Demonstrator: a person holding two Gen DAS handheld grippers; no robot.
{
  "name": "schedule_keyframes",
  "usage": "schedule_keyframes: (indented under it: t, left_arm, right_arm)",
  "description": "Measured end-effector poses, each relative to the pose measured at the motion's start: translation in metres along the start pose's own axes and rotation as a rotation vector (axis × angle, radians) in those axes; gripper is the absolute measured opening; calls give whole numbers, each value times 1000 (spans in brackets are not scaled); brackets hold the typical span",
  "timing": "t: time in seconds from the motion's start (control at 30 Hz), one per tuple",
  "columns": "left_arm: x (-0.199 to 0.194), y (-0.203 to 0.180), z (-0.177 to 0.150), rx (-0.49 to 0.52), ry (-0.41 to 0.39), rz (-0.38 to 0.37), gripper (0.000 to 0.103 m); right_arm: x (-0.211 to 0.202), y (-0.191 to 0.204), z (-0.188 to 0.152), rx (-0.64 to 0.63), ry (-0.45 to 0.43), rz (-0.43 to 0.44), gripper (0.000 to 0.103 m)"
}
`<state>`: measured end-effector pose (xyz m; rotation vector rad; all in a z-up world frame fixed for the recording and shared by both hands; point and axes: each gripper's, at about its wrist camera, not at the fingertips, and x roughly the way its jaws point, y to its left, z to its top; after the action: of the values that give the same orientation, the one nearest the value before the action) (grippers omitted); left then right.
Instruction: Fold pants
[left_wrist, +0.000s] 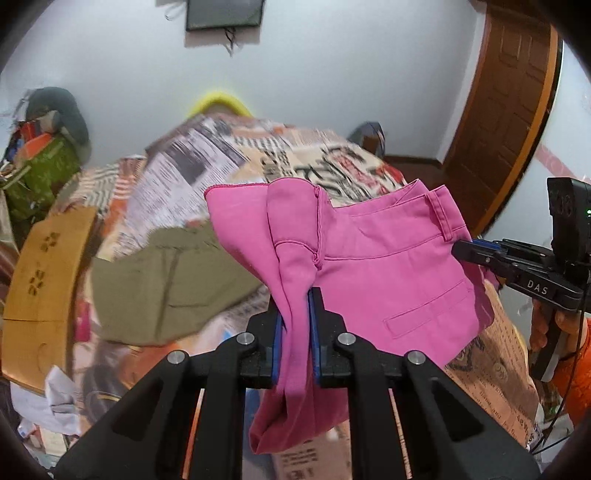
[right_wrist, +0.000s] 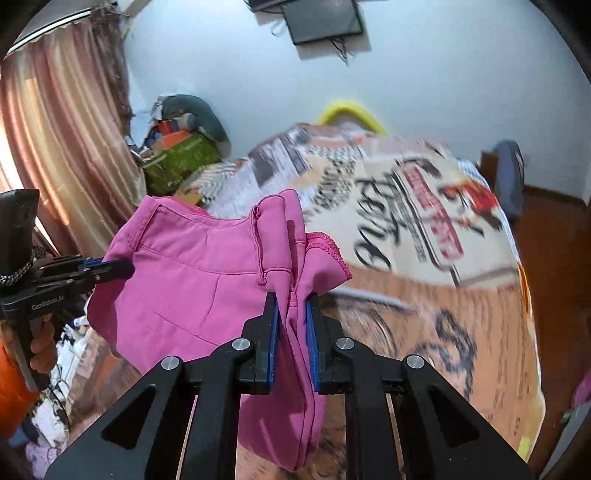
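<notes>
Early stage: left gripper (left_wrist: 297, 325) and right gripper (right_wrist: 291, 328) each clamped on bunched fabric of the pink pants (left_wrist: 388, 266), hanging in the air over the bed (right_wrist: 424, 295); no fold made, whole task left.

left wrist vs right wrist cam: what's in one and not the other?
Only the left wrist view: olive-green pants lying on the bed, a cardboard piece at the left edge, and a brown wooden door.

Only the right wrist view: a pink-brown curtain at the window.

Both: the pink pants lifted off the newspaper-print bedspread, with the left gripper and the right gripper each clamped on a bunch of the fabric, plus the dark wall-mounted screen.
</notes>
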<state>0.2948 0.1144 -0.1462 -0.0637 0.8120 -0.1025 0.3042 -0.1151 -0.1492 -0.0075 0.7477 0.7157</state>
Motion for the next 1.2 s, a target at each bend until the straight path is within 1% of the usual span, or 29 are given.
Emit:
schedule_keyframes:
  t: [0.13, 0.27, 0.4, 0.53, 0.67, 0.73, 0.83, 0.87, 0.97, 1.0, 1.03, 1.1, 1.2]
  left_arm:
    - [-16, 25, 12, -19, -37, 35, 12]
    - [-23, 53, 21, -40, -60, 75, 12]
    - [-16, 86, 31, -64, -72, 113, 12]
    - [-1, 115, 35, -96, -70, 128, 12]
    - [29, 148, 32, -132, -44, 133, 12]
    - [51, 169, 28, -175, -20, 112, 12]
    - [79, 191, 20, -219, 8, 101, 12]
    - [90, 196, 17, -223, 19, 102, 12]
    - [125, 211, 6, -220, 69, 119, 12]
    - [140, 217, 0, -219, 95, 132, 11]
    - [149, 220, -4, -220, 109, 144, 9]
    - [170, 233, -15, -225, 146, 189, 8]
    - [183, 247, -27, -244, 171, 208, 8]
  right_arm:
    - [12, 22, 23, -38, -25, 19, 12]
    - [35, 43, 45, -53, -41, 45, 12]
    - [64, 56, 62, -64, -38, 59, 12]
    - [101, 67, 76, -77, -21, 65, 12]
    - [148, 70, 80, -82, 19, 65, 12]
    - [167, 66, 77, -71, 41, 65, 12]
    - [204, 64, 71, -76, 93, 51, 12]
    - [219, 63, 68, -82, 119, 42, 12]
    - [248, 60, 62, -98, 173, 16, 12]
    - [258, 59, 60, -106, 193, -1, 12]
    - [264, 58, 59, -115, 209, -12, 12]
    - [274, 57, 56, -129, 250, -29, 12]
    - [271, 53, 58, -135, 264, -29, 15]
